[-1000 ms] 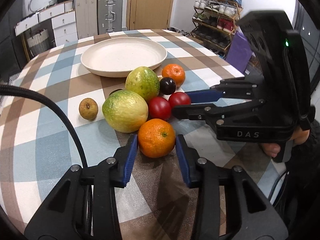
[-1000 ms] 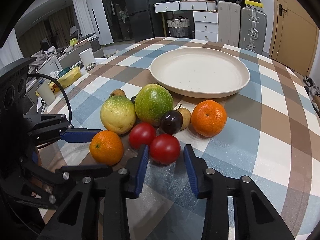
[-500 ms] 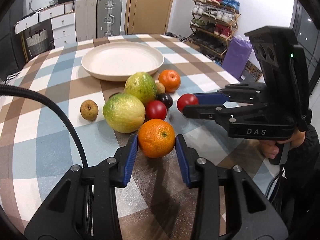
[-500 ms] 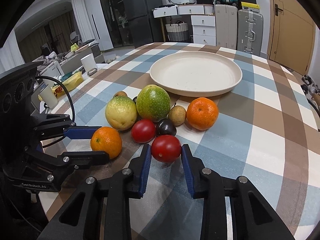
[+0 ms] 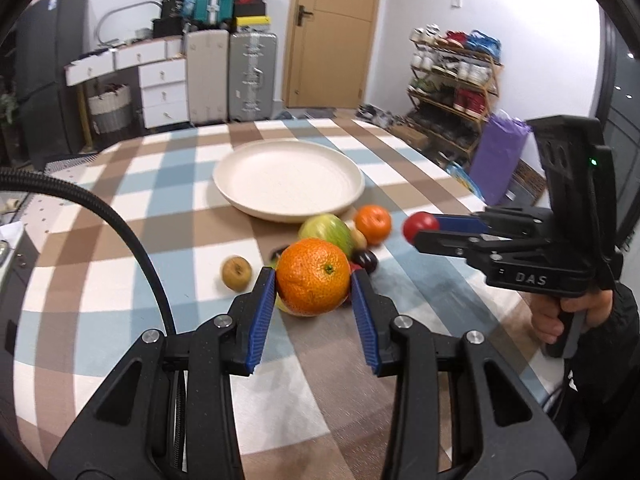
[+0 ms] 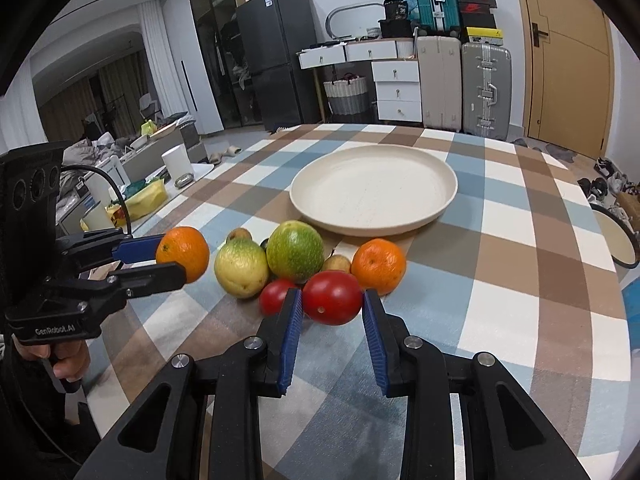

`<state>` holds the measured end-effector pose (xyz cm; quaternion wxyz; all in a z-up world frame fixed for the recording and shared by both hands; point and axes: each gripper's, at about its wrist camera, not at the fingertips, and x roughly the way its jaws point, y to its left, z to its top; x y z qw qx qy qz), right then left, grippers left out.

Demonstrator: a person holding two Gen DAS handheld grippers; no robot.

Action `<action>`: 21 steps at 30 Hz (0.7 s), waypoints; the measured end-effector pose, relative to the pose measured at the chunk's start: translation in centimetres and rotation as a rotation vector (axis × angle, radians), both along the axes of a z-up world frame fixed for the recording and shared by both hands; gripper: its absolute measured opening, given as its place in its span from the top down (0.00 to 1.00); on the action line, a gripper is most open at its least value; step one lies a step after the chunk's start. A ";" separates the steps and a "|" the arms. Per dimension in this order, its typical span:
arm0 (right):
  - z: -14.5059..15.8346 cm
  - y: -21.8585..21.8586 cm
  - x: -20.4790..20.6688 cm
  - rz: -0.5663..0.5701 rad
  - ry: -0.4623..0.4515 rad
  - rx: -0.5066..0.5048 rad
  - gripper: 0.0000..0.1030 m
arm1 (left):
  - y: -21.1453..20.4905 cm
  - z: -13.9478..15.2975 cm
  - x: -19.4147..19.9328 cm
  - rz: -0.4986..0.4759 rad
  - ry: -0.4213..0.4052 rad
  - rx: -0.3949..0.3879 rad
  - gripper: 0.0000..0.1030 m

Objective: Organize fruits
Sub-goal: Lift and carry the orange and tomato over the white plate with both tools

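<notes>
Left tool is squeezing the firm orange at frame center, lifted off the surface, while right tool is pinching a soft, bruisable tomato across its widest part, so go gentle.

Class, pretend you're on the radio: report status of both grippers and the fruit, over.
Left gripper shut on orange, lifted. Right gripper shut on tomato, lifted. Plate holds no fruit; path ahead looks clear.

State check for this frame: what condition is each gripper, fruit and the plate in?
left gripper: shut on orange, lifted
right gripper: shut on tomato, lifted
plate: empty
second orange: resting on table
second tomato: resting on table
</notes>
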<state>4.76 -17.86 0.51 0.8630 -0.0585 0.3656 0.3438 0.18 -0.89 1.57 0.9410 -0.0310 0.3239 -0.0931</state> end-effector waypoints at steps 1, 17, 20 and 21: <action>0.1 -0.1 0.1 -0.003 -0.006 0.005 0.69 | 0.1 0.2 0.0 0.011 -0.007 0.007 0.66; 1.8 0.2 2.1 -0.034 -0.053 0.032 0.69 | 2.1 1.9 4.4 0.163 -0.053 0.020 0.66; 1.9 0.3 2.8 -0.051 -0.048 0.038 0.69 | 2.2 2.0 5.6 0.179 -0.064 0.025 0.66; 1.9 0.4 3.1 -0.059 -0.050 0.040 0.69 | 2.2 2.1 6.1 0.182 -0.067 0.026 0.66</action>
